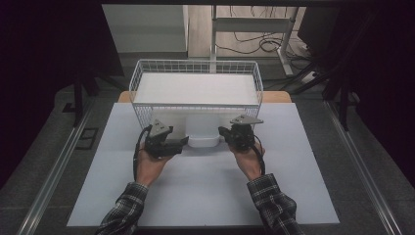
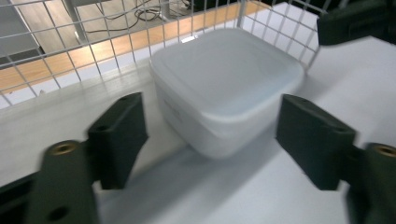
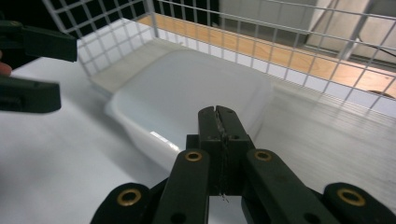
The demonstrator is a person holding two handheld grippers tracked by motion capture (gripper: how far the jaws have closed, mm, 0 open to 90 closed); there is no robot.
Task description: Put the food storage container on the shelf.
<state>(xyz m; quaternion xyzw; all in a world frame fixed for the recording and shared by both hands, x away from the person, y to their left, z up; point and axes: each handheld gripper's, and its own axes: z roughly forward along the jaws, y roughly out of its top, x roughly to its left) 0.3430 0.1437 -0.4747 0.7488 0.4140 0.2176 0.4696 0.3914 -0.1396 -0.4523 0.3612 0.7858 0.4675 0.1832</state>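
Tub: a white plastic tub (image 2: 224,88) with its lid on stands on the white table (image 1: 205,186), right against the near wall of the wire basket (image 1: 195,66), between the two grippers.
Tub contents: cannot tell; the lid is shut and the walls are cloudy.
Why it stands there: judged from its place at the foot of the basket wall, it waits to be lifted over the rim and set inside.
Left gripper: the left gripper (image 2: 210,140) has its jaws spread wide, one to each side of the tub's near corner, touching nothing; this looks like a line-up for a grasp across the tub.
Right gripper: the right gripper (image 3: 218,122) has its jaws pressed together with nothing between them, tips just off the tub's side; closed like this it can nudge or steady the tub but not pick it up.
Basket: tilted a little, with a flat white floor (image 1: 195,88); nothing lies in it.
Table: a pale sheet over a wooden top, the person's plaid sleeves (image 1: 269,200) coming in from the near edge.
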